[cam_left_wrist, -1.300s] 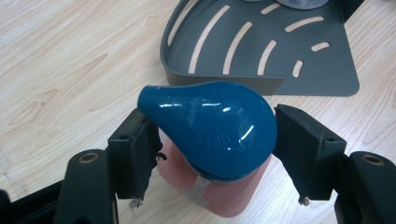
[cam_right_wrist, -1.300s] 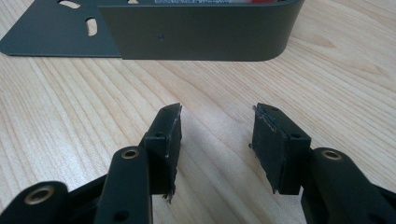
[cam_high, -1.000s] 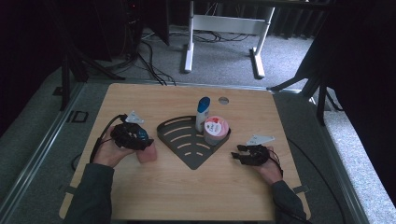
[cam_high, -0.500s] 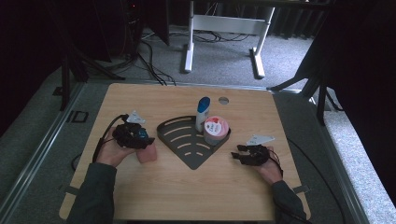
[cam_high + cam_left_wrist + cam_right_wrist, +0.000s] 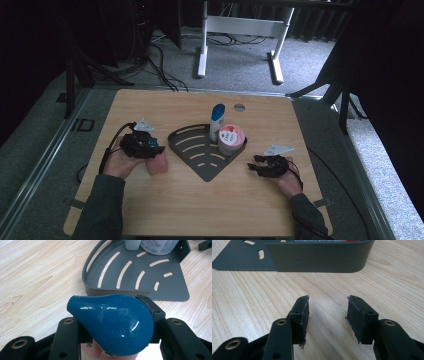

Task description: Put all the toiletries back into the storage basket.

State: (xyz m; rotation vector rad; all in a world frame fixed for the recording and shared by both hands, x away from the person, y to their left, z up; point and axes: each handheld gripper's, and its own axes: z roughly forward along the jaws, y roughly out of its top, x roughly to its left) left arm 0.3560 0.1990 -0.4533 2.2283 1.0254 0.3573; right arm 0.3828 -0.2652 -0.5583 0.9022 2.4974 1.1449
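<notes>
A pink bottle point(image 5: 157, 163) with a glossy blue teardrop cap point(image 5: 112, 322) stands on the wooden table, left of a dark grey corner rack point(image 5: 200, 161). My left gripper point(image 5: 150, 148) point(image 5: 113, 315) has just been closing and is shut on this bottle. The cap fills the gap between the jaws and a pad point(image 5: 151, 308) touches it. In the rack's back corner stand a white bottle with a blue cap point(image 5: 217, 120) and a pink-lidded jar point(image 5: 231, 140). My right gripper point(image 5: 258, 167) point(image 5: 329, 307) lies on the table right of the rack, open with bare wood between its pads.
The rack's curved wall point(image 5: 319, 257) lies just ahead of the right gripper. A small round hole point(image 5: 239, 107) sits near the table's far edge. A white desk frame point(image 5: 240, 30) and cables stand on the floor beyond the table.
The left jaws have drawn in around the pink bottle. Neither hand has shifted, and the right gripper looks the same.
</notes>
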